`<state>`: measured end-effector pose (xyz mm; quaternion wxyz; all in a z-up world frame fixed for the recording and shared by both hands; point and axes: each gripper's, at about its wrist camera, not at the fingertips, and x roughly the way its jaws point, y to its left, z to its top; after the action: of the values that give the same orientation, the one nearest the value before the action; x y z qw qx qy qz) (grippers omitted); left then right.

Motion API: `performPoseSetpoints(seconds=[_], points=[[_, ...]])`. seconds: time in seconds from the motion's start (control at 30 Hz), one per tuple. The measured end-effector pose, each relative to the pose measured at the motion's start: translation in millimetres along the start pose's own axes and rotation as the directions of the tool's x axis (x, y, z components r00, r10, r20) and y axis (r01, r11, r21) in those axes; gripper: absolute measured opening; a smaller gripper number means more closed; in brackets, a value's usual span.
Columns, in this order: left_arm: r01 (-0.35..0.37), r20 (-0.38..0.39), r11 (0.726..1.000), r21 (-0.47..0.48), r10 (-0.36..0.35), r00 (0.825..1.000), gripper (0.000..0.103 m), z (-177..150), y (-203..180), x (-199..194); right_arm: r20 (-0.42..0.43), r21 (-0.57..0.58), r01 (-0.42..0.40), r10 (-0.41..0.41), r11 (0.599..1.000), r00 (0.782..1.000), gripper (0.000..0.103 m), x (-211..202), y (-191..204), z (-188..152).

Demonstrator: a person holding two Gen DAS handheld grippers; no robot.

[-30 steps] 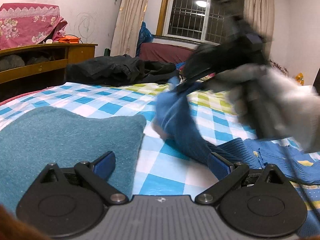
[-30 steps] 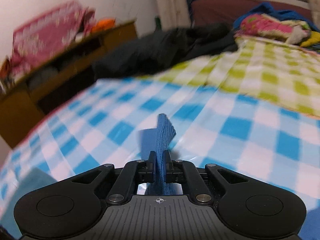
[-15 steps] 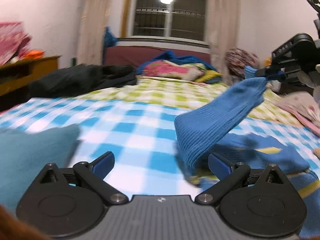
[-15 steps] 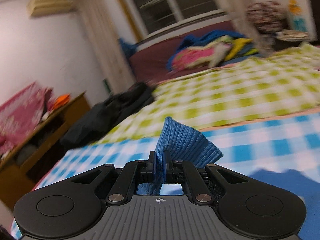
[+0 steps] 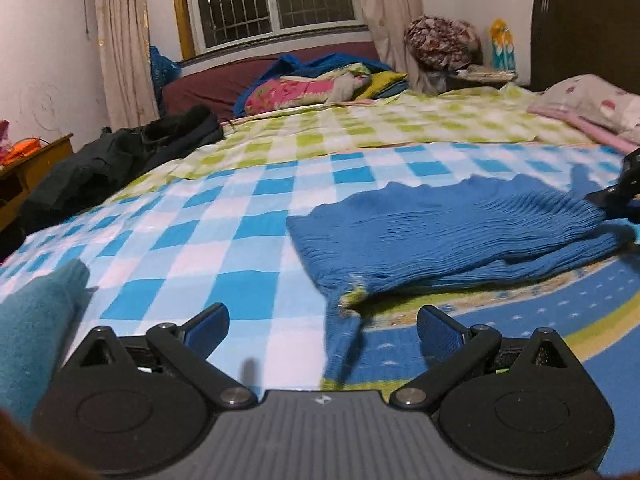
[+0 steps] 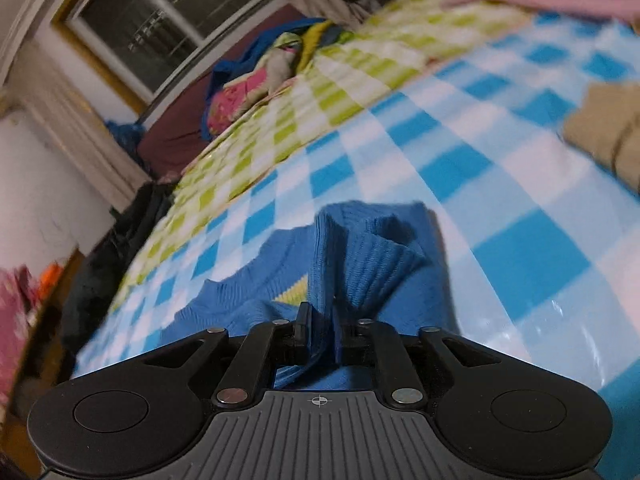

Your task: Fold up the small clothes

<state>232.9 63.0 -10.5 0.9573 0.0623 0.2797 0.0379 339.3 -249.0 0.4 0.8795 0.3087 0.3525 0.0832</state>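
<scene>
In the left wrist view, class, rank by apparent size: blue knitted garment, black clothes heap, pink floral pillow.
1. Blue knitted garment, though it lies nearest the camera.
2. Black clothes heap.
3. Pink floral pillow, farthest away, so true size is unsure.

Teal cloth (image 5: 36,320): cut by left edge. Tan garment (image 6: 608,128): blurred, cut by right edge. Right gripper (image 5: 624,196): mostly beyond right edge. Desk (image 5: 24,168): partly out of frame.
</scene>
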Motion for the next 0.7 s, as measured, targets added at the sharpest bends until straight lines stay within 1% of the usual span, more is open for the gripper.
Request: performPoseSetpoints(seconds=[0.1,0.17,0.27,0.4,0.47,0.53,0.57,0.63,0.7], points=[[-0.029,0.012,1.0,0.002,0.029,1.0,0.103,4,0,6,0.007,0.037,-0.031,0.031,0.999,0.999,0.014,-1,-7,-2],[-0.048,0.022,0.999,0.005,0.048,0.999,0.103,8,-1,10,0.023,0.055,-0.044,0.043,0.998,0.999,0.019,-4,-9,-2],[-0.066,0.038,0.998,0.015,0.065,0.997,0.103,13,-4,17,0.038,0.075,-0.039,0.037,0.996,0.999,0.02,-1,-12,1],[-0.101,0.05,0.995,0.024,0.099,0.994,0.103,19,-8,27,0.019,0.118,-0.041,0.039,0.992,0.999,0.02,-1,-15,2],[-0.122,0.046,0.992,0.021,0.121,0.992,0.103,21,-8,33,0.021,0.097,-0.017,0.015,0.995,1.0,0.02,-2,-12,3],[-0.147,0.043,0.989,0.008,0.147,0.988,0.103,24,-4,38,0.012,0.072,0.026,-0.027,0.997,1.0,0.012,0,-5,5],[-0.169,0.044,0.986,-0.002,0.169,0.985,0.103,25,-1,39,0.012,0.066,0.025,-0.026,0.998,1.0,0.01,1,-2,7],[-0.208,0.048,0.978,-0.028,0.209,0.977,0.103,28,9,41,0.028,0.053,-0.001,0.0,0.999,1.0,0.009,-3,7,10],[-0.232,0.043,0.97,-0.067,0.235,0.971,0.103,30,21,40,0.061,0.041,-0.072,0.07,0.997,0.996,0.009,-9,17,14]])
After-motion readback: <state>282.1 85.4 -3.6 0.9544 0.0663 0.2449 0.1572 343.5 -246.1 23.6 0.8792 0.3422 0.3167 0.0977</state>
